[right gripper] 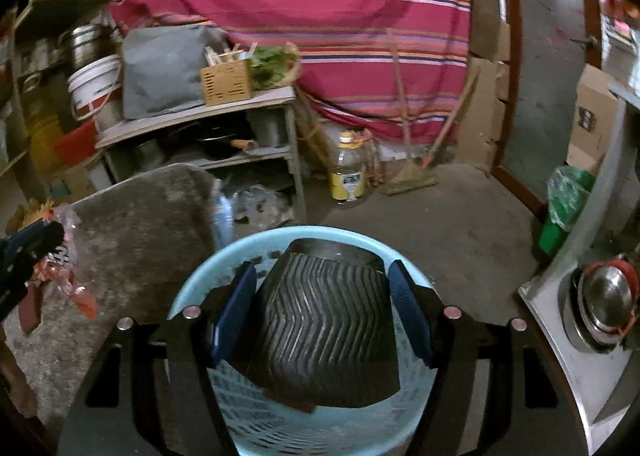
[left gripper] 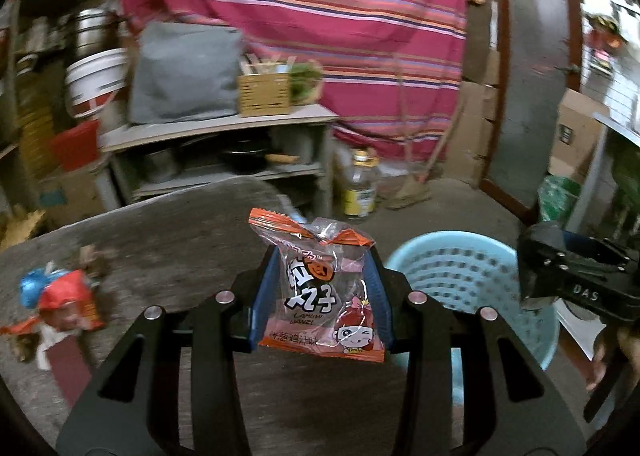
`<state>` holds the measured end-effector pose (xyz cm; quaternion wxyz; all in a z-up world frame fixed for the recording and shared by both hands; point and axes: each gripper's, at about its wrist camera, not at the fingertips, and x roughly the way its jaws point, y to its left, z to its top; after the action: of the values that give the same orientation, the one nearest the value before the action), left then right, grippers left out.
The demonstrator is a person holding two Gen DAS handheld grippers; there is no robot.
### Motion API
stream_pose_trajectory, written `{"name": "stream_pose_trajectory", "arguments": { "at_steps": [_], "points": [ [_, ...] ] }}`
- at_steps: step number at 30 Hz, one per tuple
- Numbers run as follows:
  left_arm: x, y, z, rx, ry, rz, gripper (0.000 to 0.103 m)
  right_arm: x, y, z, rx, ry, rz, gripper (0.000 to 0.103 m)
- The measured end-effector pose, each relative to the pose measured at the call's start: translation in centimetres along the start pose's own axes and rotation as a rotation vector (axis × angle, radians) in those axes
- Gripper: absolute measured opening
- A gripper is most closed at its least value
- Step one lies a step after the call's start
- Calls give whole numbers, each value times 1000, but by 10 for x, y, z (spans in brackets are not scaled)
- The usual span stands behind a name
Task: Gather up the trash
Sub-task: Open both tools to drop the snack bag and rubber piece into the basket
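Left tongs (left gripper: 322, 288) grip an upright snack wrapper (left gripper: 320, 296) above the counter (left gripper: 168, 232), left of the blue basket (left gripper: 460, 276). Right tongs (right gripper: 322, 308) hold a black ribbed cup (right gripper: 324, 332) directly over that basket, nearer the drop.
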<state>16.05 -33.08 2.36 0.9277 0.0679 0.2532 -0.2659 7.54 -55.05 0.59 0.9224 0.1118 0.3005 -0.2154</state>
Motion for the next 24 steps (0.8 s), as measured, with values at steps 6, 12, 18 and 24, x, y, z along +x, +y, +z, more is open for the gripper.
{"name": "stream_pose_trajectory", "arguments": {
  "at_steps": [6,12,18,24],
  "points": [
    [17,-55,7,44,5,-68,41,1,-32,-3,62,-2,-18,68],
    [35,-84,10,54,31,-110,46,3,-44,-4,97,2,-8,63],
    [43,-74,9,39,49,-87,64,9,-37,-6,76,19,-7,62],
    [33,-47,9,11,29,-42,82,15,-20,-7,49,36,4,62]
  ]
}}
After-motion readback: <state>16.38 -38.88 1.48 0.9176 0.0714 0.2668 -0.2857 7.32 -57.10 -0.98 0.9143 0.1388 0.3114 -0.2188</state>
